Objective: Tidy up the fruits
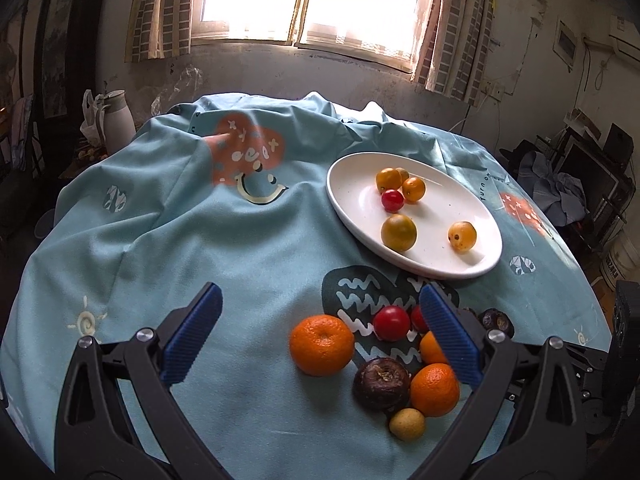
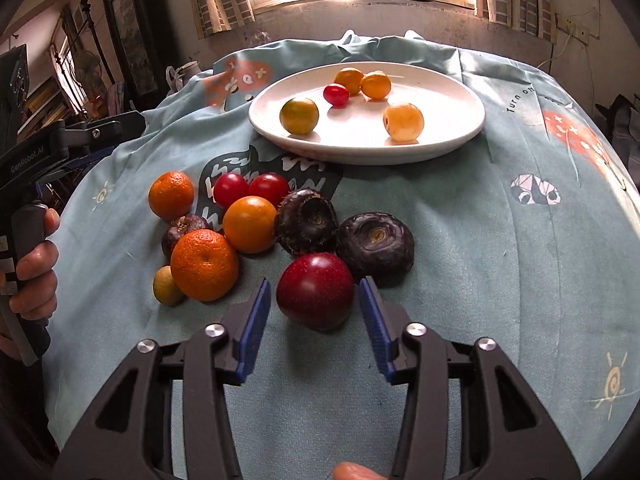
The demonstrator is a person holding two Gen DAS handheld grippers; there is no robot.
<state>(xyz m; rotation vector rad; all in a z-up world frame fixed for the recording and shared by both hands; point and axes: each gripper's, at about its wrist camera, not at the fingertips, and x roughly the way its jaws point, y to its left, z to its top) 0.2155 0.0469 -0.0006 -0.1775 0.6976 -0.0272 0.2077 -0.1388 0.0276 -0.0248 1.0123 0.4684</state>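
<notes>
Left wrist view: the left hand-held gripper (image 1: pixel 320 332) is seen at the bottom of the frame, blue-padded jaws spread wide, nothing held between them. A light blue printed cloth (image 1: pixel 168 248) is draped over the bench. A white oval ceramic plate (image 1: pixel 348 200) is placed right of centre; on it a small red cherry tomato (image 1: pixel 392 200), three small orange-yellow round fruits behind it, a larger yellow-green round fruit (image 1: pixel 399 232) and a pale orange round fruit (image 1: pixel 462 235) are seen. Lower right of centre, a loose pile lies on the cloth: a bright orange mandarin (image 1: pixel 321 345), a red round tomato (image 1: pixel 391 323), a dark brown-purple wrinkled round fruit (image 1: pixel 381 384), a second mandarin (image 1: pixel 435 389) touching it, a small yellowish round fruit (image 1: pixel 407 423). The right blue pad overlaps part of the pile.

Right wrist view: the right hand-held gripper (image 2: pixel 316 318) is seen low in the frame, jaws partly open. A dark red glossy plum (image 2: pixel 315 290) lies on the cloth between the pads, a gap visible on both sides, not gripped. Two dark purple flattened round fruits (image 2: pixel 375 245) are just behind it. Mandarins and red tomatoes are clustered to the left; the plate sits at upper centre. At the left edge, a person's hand (image 2: pixel 34 268) is wrapped around a black gripper handle.
</notes>
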